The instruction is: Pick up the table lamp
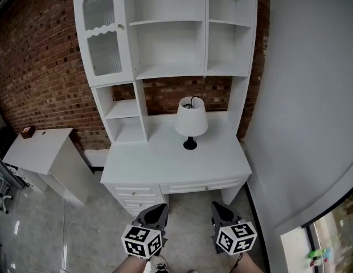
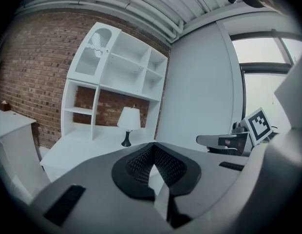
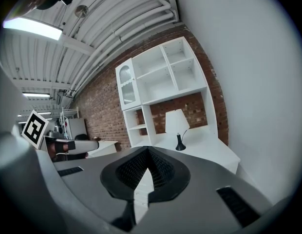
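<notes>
1. Lamp (image 1: 191, 124) stands on desk (image 1: 165, 164), well apart from both grippers.
2. Jaws of left gripper (image 1: 158, 208) and right gripper (image 1: 221, 208) are clenched, empty.
3. Probably light; shade (image 1: 191, 116) seems fragile, so grasp the thin stem (image 1: 190, 137).

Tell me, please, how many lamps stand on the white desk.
1. The table lamp stands upright on the white desk, toward its back right, below the open shelves. I see no second one anywhere.

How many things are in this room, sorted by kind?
Desk: 1
Lamp: 1
Side table: 1
Brown box: 1
Grippers: 2, left gripper and right gripper
Total: 6
</notes>
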